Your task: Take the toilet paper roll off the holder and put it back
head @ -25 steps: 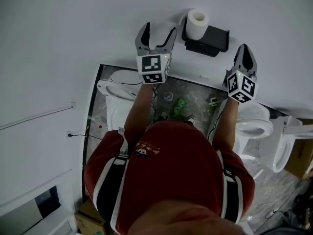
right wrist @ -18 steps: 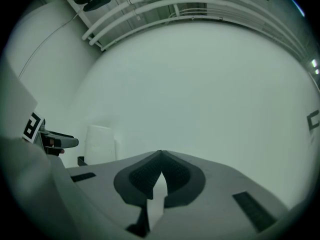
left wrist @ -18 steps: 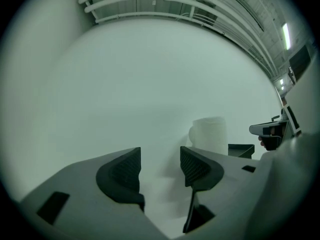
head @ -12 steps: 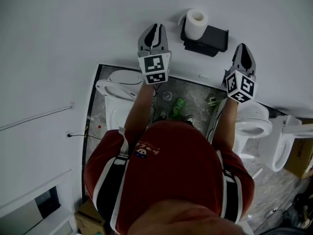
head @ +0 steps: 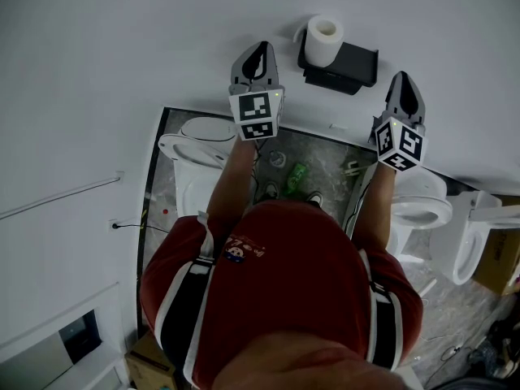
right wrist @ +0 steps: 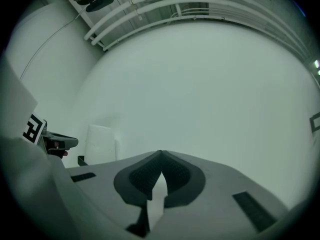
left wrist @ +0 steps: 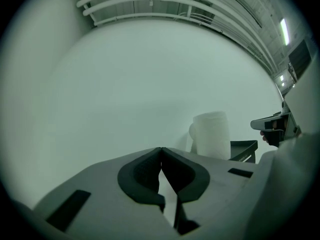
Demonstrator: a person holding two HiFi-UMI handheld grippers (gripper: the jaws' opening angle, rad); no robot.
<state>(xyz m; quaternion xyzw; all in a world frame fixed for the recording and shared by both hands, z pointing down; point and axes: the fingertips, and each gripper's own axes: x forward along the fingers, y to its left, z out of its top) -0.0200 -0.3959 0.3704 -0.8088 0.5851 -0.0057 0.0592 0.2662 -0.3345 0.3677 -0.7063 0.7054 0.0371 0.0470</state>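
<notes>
A white toilet paper roll (head: 322,41) stands upright on the left end of a black wall holder (head: 351,65). It shows again as the roll (left wrist: 212,135) in the left gripper view and the roll (right wrist: 100,143) in the right gripper view. My left gripper (head: 255,58) is shut with nothing in it, pointing at the white wall a little to the left of the roll. My right gripper (head: 405,88) is shut and empty too, to the right of the holder and below it in the head view.
Below the grippers, a toilet (head: 195,149) stands at the left and more white toilets (head: 424,205) at the right on a speckled floor. The white wall (head: 122,63) fills the space ahead. The person's red shirt (head: 284,283) covers the lower middle.
The left gripper's jaws have gone from wide open to shut with nothing between them, and it has shifted slightly upward. The right gripper has stayed put.
</notes>
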